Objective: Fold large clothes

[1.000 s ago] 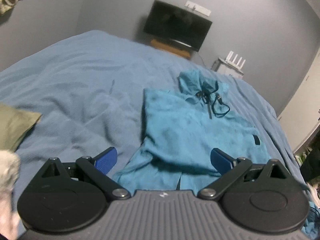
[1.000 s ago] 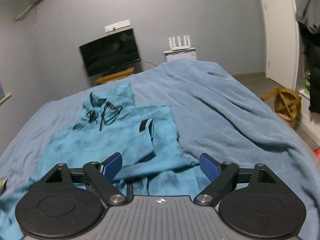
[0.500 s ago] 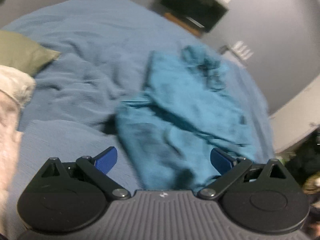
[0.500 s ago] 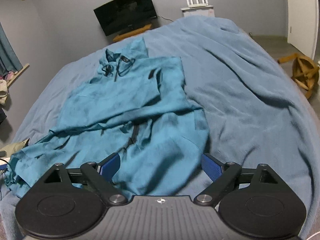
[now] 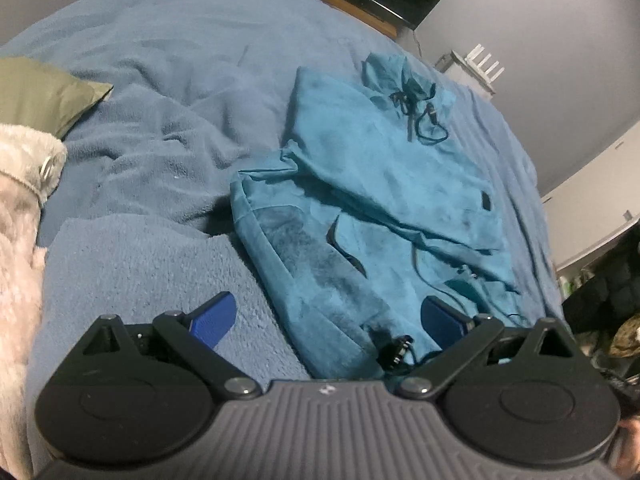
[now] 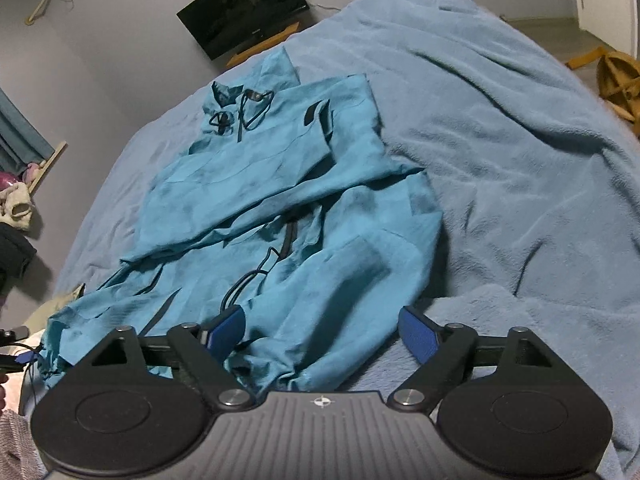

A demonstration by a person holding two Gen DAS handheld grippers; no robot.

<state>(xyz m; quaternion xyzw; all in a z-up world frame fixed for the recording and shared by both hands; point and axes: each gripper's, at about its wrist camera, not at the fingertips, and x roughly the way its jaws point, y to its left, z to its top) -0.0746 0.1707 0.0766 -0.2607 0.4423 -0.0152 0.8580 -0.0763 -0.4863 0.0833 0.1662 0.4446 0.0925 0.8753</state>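
Grey-walled bedroom w/ a bed (image 5: 168, 92) under a blue fleece blanket (image 6: 520, 152). TV (image 6: 244, 4) on far wall, router (image 5: 486, 68) on a small stand beside it. Left-wrist view: olive pillow (image 5: 44, 92) and a cream fluffy throw (image 5: 20, 208) at the left edge of the bed. Right-wrist view: wooden wheel-like item (image 6: 618, 78) on the floor at far right, curtain (image 6: 16, 140) at far left.

Teal jacket (image 5: 376, 200) lies spread on the blanket, collar end toward the TV, hem end toward the cameras. Black drawcords (image 6: 244, 108) sit looped at the collar. Upper part looks folded across the body, w/ a sleeve laid diagonally over it; lower part is rumpled, w/ a dark cord (image 6: 244, 284) running down the middle. Hem area is bunched, esp. at the lower left in the right-wrist view.

Left gripper (image 5: 326, 318): fingers spread wide, nothing between them; hangs above the near hem edge, left pad over bare blanket, right pad over jacket fabric. A small black toggle (image 5: 396, 354) lies on the fabric just ahead of its body.

Right gripper (image 6: 322, 330): also released, fingers wide apart, empty; over the bunched hem, left pad above the cord and fabric, right pad at the jacket edge by the blanket. Can't tell if either one touches the cloth.
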